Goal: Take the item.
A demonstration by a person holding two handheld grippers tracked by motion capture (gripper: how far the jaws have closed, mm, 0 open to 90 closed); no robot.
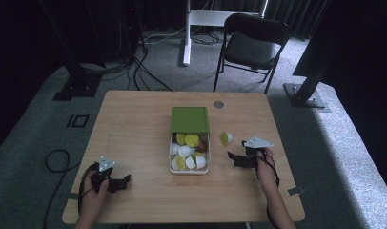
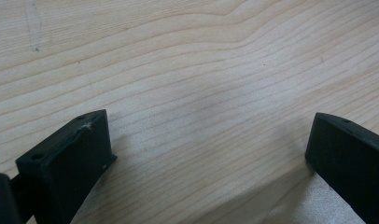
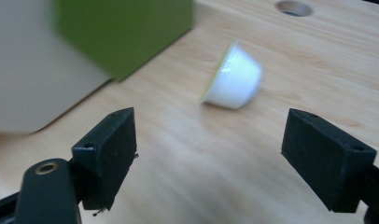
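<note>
Right gripper (image 3: 208, 135): jaws wide apart, nothing between them. White capsule (image 3: 233, 77) just beyond, tipped on its side on wooden table (image 1: 134, 129), apart from the pads, beside clear box (image 1: 189, 170) of capsules with green lid (image 1: 189, 119). Left gripper (image 2: 208, 144): jaws spread, empty, over bare tabletop near the front edge.

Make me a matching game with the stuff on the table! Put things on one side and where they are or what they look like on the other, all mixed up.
Things:
1. loose capsule
2. green lid
3. left gripper
4. right gripper

Descriptions:
A. covers the far half of the box
B. lies on its side on the wood, right of the box
C. open, near the table's front left corner
D. open, jaws pointing toward the loose capsule

Pairs: 1-B, 2-A, 3-C, 4-D
</note>
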